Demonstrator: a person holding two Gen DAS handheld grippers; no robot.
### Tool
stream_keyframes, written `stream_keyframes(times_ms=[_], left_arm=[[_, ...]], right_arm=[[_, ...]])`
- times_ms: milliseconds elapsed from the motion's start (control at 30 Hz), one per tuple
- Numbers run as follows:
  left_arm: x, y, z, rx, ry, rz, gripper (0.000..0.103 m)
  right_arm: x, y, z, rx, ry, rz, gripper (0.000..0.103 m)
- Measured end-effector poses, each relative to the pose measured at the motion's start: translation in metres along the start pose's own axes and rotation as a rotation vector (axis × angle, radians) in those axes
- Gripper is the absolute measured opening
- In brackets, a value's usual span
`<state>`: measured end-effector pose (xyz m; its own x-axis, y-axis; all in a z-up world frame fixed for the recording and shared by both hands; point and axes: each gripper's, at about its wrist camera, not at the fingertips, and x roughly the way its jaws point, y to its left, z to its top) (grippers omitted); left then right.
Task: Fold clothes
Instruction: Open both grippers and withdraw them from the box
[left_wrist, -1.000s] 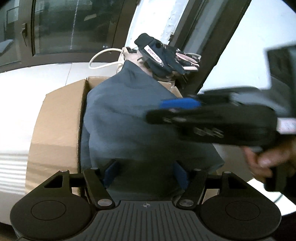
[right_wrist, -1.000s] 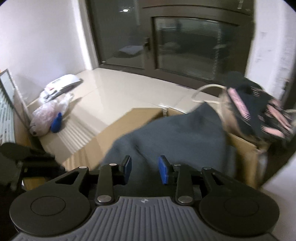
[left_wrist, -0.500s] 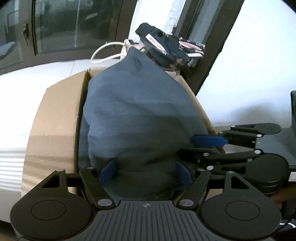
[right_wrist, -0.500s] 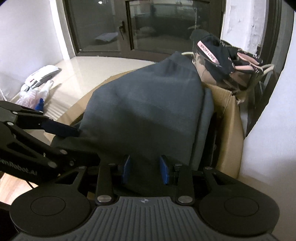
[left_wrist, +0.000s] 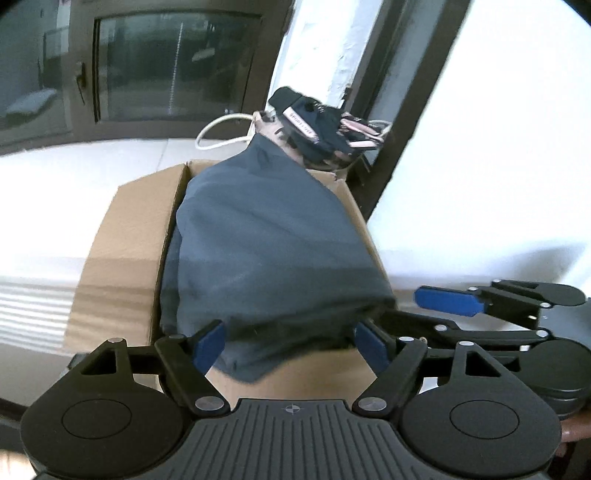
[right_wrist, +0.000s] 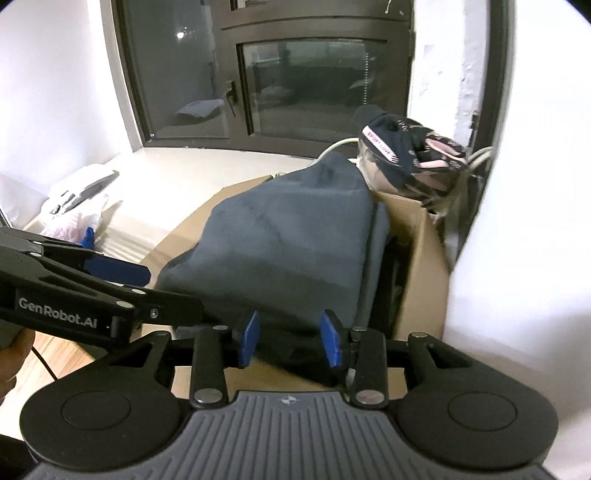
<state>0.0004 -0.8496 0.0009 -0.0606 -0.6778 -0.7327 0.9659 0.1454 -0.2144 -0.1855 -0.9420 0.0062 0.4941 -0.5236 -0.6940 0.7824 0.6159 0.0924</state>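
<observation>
A: Left wrist view first, reading from the left: a box (left_wrist: 122, 258) stood on the pale floor, and a blue-grey garment (left_wrist: 266, 251) lay heaped in it, its near hem spilling over the box's front edge. Which step did you make it?

B: The setting-down, I judged. The garment looked like a finished bundle laid on the box, and both tongs were letting it go.

A: The left tongs (left_wrist: 290, 341)?

B: Their jaws were opening, wide apart. The hem sat between the blue pads, but neither pad pressed on it, so I called it released.

A: And to the right in that view?

B: The right tongs (left_wrist: 402, 314) came in from the side, just beside the garment's near right corner. A dark cap (left_wrist: 314, 125) sat on a bag behind the box.

A: From the right wrist view?

B: The left tongs (right_wrist: 155, 288) crossed at the left, next to the garment (right_wrist: 295, 251). The right tongs (right_wrist: 290, 341) were opening too; cloth lay between the pads, the left one seemingly clear, and I could not tell whether the right one touched.

A: The next move?

B: In my judgement, both tongs had to back straight off without snagging the hem, or the bundle could be dragged off the box. Then the next piece of clothing wanted finding.
</observation>
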Motion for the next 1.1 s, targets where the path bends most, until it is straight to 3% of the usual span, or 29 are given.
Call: stream_keyframes(times_ms=[433,800,1100], left_arm=[[-0.099,-0.053,-0.092,0.003,-0.062,0.131,0.102],[-0.138,-0.074,-0.152,-0.019,-0.024,0.221,0.103],[-0.148,-0.069,-0.192,-0.052,0.028,0.290,0.103]], right_arm=[[-0.131,0.029,-0.102,0.070,-0.067,-0.035,0.084],[-0.183,0.044,-0.154,0.096,-0.074,-0.051,0.100],[-0.187,0.061,-0.175,0.098,-0.040,-0.064,0.101]])
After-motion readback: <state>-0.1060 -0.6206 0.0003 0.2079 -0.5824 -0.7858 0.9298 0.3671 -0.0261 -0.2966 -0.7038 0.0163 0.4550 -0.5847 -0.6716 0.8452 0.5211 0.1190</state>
